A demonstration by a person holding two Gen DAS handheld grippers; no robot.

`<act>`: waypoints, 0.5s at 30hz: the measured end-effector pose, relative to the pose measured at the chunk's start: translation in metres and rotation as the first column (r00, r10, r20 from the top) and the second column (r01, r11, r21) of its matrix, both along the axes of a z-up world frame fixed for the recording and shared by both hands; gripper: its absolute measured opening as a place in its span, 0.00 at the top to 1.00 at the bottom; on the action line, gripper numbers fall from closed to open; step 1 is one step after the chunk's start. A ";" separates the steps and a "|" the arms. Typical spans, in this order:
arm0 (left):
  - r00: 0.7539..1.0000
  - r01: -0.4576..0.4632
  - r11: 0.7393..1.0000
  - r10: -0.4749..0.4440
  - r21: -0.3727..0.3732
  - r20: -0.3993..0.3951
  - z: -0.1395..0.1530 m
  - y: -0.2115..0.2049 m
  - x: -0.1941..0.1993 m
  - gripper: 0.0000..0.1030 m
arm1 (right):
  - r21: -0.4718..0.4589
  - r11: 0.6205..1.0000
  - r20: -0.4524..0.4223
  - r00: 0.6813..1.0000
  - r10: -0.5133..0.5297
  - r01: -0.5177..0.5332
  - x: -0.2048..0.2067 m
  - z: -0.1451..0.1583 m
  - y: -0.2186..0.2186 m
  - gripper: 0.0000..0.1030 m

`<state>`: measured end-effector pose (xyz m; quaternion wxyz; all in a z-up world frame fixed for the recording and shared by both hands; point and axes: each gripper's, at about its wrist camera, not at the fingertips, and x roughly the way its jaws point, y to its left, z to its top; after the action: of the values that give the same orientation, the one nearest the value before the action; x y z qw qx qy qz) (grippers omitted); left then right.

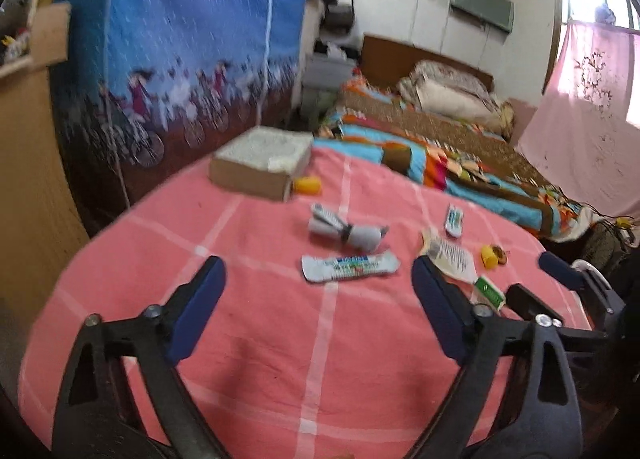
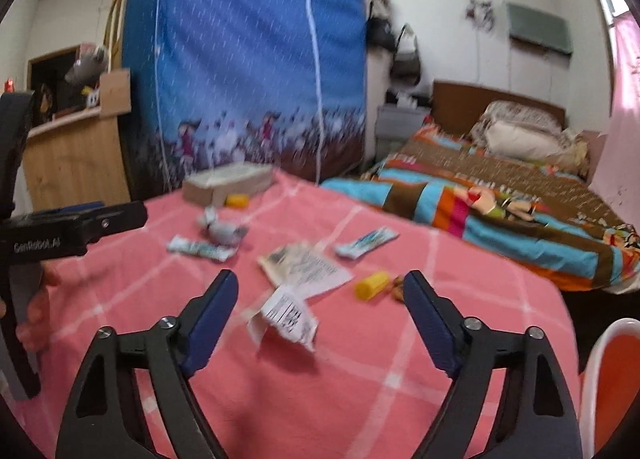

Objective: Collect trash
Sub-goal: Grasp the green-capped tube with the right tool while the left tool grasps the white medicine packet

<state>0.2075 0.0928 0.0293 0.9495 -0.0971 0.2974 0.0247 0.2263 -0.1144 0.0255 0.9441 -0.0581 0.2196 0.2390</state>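
both tongs spread wide and empty, nothing between the pads, hovering at the near edge of the worktop [image 1: 280, 359] with the pink checked cloth. step in hand, as i read it: the approach to a first pickup. no trash collected yet as far as the frames show.

landmark = cardboard box [image 1: 260, 167] at the far left of the worktop. left to right from it: yellow cap [image 1: 308, 185] touching the box's right end; grey crumpled wrapper [image 1: 344, 231] nearer the camera than the box; flat printed wrapper [image 1: 350, 267] just in front of that; small blue-green sachet [image 1: 454, 221] well right of the box; printed paper sheet [image 1: 448, 255] near that sachet; second yellow cap [image 1: 489, 256] right of the paper with a brown scrap beside it; white receipt-like slip [image 2: 286, 315] nearest the right tongs [image 2: 320, 299].

left tongs [image 1: 320, 287] line up with the flat printed wrapper, so that looks like its target; the right tongs line up with the slip. to do it well: come in low, one pad each side across the narrow width, pinch a raised edge and not the cloth. the slip stands curled up, an easy edge. flat wrappers may slide, so close slowly. likely drop spot is the box, but i cannot tell for sure. blur hides fine detail.
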 end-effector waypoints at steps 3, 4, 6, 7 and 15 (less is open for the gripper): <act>0.996 0.057 0.998 -0.058 -0.021 -0.072 -0.007 0.002 0.013 0.18 | -0.017 0.999 -0.076 0.996 0.035 -0.036 0.009 -0.009 0.006 0.37; 0.992 0.080 0.997 -0.082 -0.016 -0.098 -0.010 0.001 0.018 0.19 | -0.019 0.999 -0.100 0.994 0.049 -0.051 0.012 -0.012 0.009 0.41; 0.983 0.121 0.993 -0.119 0.005 -0.142 -0.011 0.000 0.028 0.20 | -0.018 0.996 -0.162 0.983 0.082 -0.086 0.019 -0.019 0.013 0.63; 0.977 0.142 0.990 -0.137 0.018 -0.163 -0.012 -0.001 0.032 0.21 | -0.016 0.995 -0.185 0.978 0.092 -0.097 0.022 -0.022 0.015 0.67; 0.927 0.321 0.938 -0.285 0.127 -0.243 -0.015 -0.018 0.058 0.23 | 0.035 0.996 -0.203 0.975 0.092 -0.086 0.023 -0.020 0.004 0.85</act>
<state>0.2652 0.0744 0.0140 0.9075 0.0323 0.4096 -0.0875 0.2489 -0.1108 0.0056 0.9056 -0.0306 0.3094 0.2885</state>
